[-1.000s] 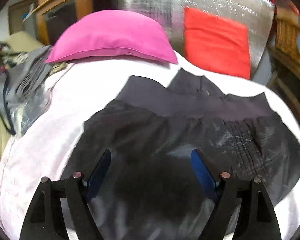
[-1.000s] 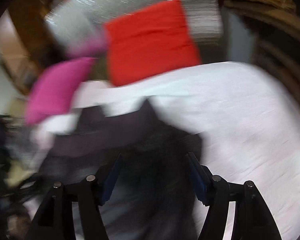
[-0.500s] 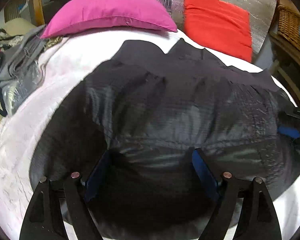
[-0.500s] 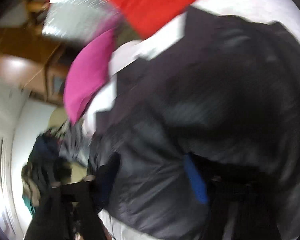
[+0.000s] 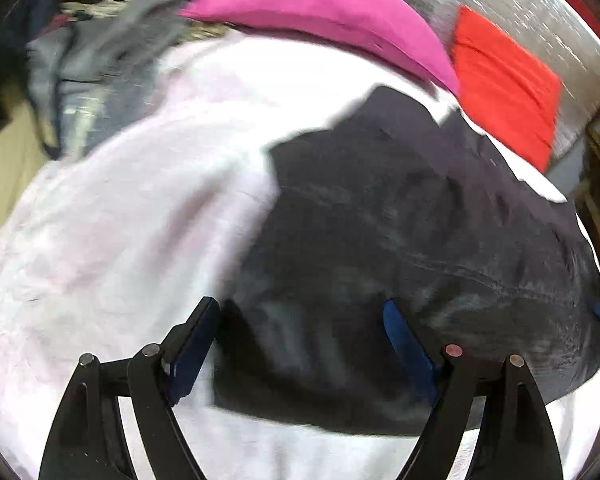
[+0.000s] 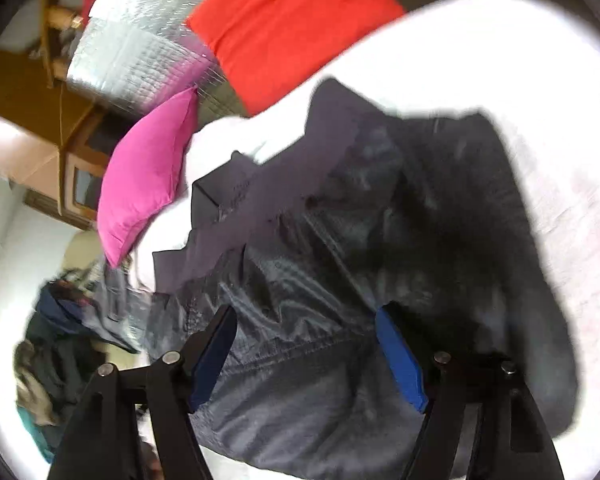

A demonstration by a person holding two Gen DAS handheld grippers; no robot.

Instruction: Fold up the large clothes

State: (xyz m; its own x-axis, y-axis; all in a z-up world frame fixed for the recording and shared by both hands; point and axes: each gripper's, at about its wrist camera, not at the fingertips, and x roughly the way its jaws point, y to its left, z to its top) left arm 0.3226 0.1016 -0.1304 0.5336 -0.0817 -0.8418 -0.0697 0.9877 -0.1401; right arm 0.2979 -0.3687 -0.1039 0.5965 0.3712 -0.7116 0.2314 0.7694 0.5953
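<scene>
Left wrist view: left hand-held gripper (image 5: 300, 344) spread wide, nothing pinched; dark garment (image 5: 420, 220) lies on the white bed (image 5: 120, 220) ahead & right of it, near hem just under the pads, prob. set for a fold. Open sheet to its left; pink pillow (image 5: 320, 12) beyond.

Right wrist view: right hand-held gripper (image 6: 304, 352) jaws just been opening, now spread, fabric beneath but not clamped. Free sheet to its right.

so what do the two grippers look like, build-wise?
Both match: the left gripper and right gripper have black angular linkage arms with round silver pivot pins and flat blue pads on the fingers. No cables, markings or sleeves are visible.
</scene>
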